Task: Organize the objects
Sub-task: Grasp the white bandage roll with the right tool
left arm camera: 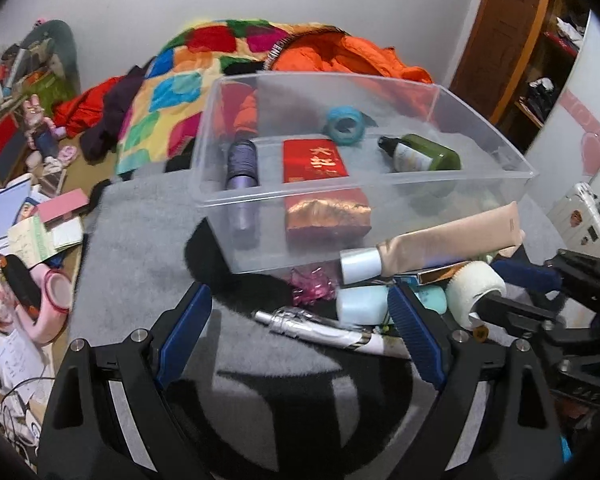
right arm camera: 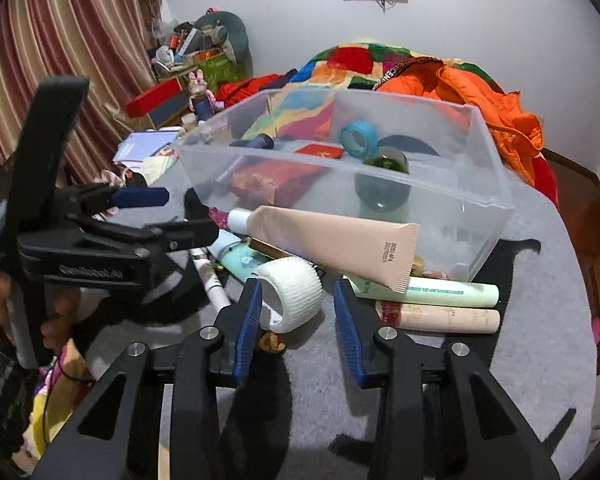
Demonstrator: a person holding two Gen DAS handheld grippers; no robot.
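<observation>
A clear plastic bin (left arm camera: 480, 112) (right arm camera: 484, 184) stands on the grey table and holds a purple bottle (left arm camera: 242, 164), a red packet (left arm camera: 314, 162), a teal tape roll (left arm camera: 345, 125) and a green bottle (left arm camera: 424, 156). A pile lies in front of it: a beige tube (right arm camera: 332, 246) (left arm camera: 448, 246), a white tape roll (right arm camera: 294, 294) (left arm camera: 474, 286), a silver tube (left arm camera: 316, 328) and a pale blue tube (left arm camera: 360, 306). My left gripper (left arm camera: 300, 320) is open above the silver tube. My right gripper (right arm camera: 296, 304) is open, its fingers on either side of the white roll.
A green tube (right arm camera: 432, 292) and a pink tube (right arm camera: 440, 316) lie right of the pile. A bed with a colourful quilt (left arm camera: 172, 92) and orange jacket (right arm camera: 492, 108) is behind the table. Books and clutter (left arm camera: 28, 224) crowd the left side. A wooden shelf (left arm camera: 540, 40) stands far right.
</observation>
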